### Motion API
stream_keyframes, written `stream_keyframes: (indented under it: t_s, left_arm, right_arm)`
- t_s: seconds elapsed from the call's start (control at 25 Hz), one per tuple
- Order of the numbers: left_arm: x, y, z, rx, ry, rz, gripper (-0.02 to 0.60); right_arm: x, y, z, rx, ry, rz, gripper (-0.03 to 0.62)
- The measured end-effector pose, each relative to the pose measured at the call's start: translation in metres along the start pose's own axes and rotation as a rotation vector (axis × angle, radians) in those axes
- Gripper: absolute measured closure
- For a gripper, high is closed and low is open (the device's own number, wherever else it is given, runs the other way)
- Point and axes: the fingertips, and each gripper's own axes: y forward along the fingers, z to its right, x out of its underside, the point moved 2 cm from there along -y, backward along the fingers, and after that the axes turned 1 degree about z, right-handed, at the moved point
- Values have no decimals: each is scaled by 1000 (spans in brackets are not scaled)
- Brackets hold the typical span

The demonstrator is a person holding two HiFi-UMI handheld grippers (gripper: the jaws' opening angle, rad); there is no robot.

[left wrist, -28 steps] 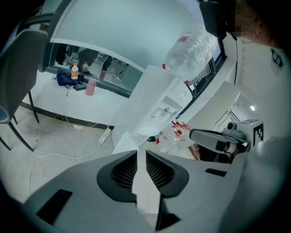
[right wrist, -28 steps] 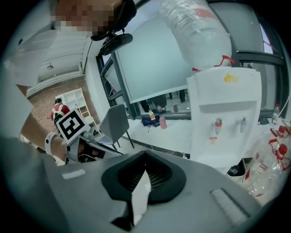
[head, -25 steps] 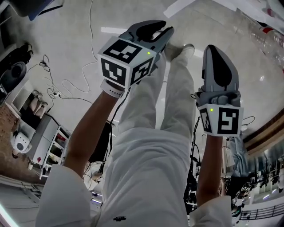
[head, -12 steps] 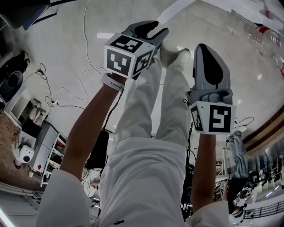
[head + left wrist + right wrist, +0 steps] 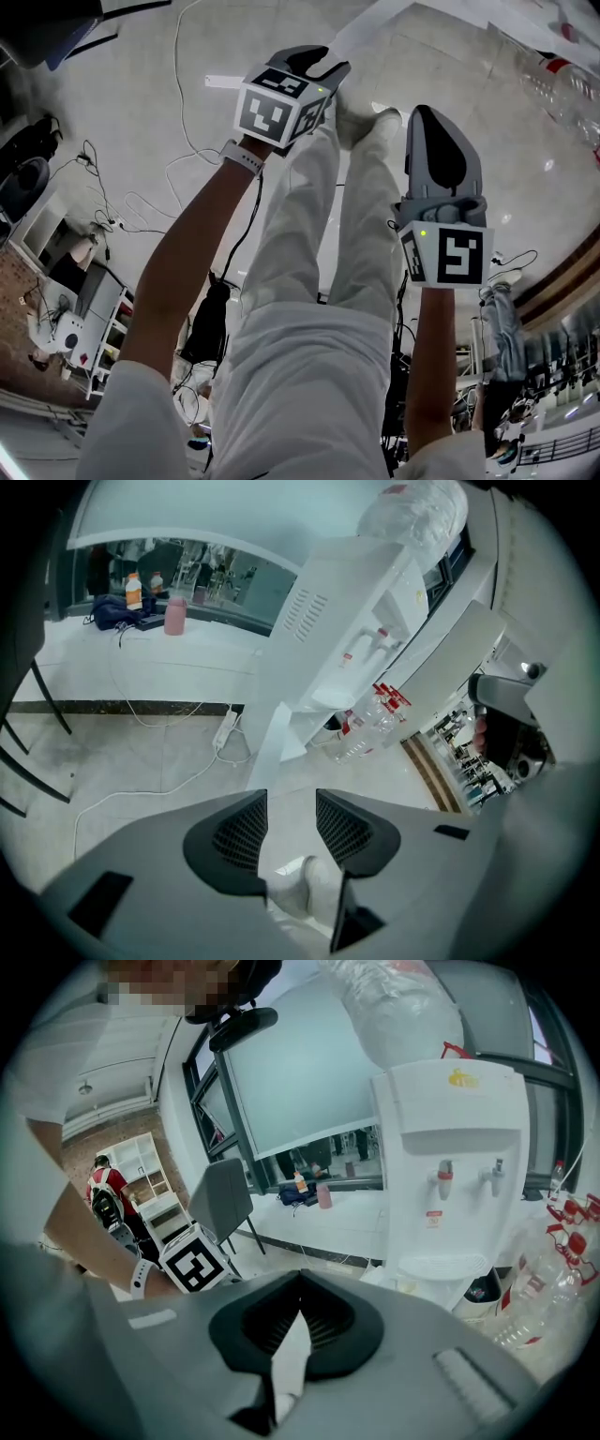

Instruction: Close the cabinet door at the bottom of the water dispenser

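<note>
Two grippers held above the floor, facing the dispenser

The left gripper has its jaws apart and empty, having just been opening. The right gripper has its jaws closed on nothing. Ahead stands the dispenser, its bottom door swung open, well apart from both.

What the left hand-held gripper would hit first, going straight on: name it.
Probably the bare floor just past the person's shoe. The jaws of the left hand-held gripper have just been opening, nothing between them; the water dispenser stands beyond. Depth is unclear.
</note>
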Motion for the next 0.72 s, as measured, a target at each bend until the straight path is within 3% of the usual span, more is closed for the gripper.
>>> stream_keyframes:
  t_s: [0.52,0.72]
  left_arm:
    - [18,53,-38,-27,38,-53,438]
    - [21,63,-49,-45,57,-123,439]
  right_arm:
    - [22,1,11,30,28,-23,585]
    - [26,-2,17,63,50,-15,585]
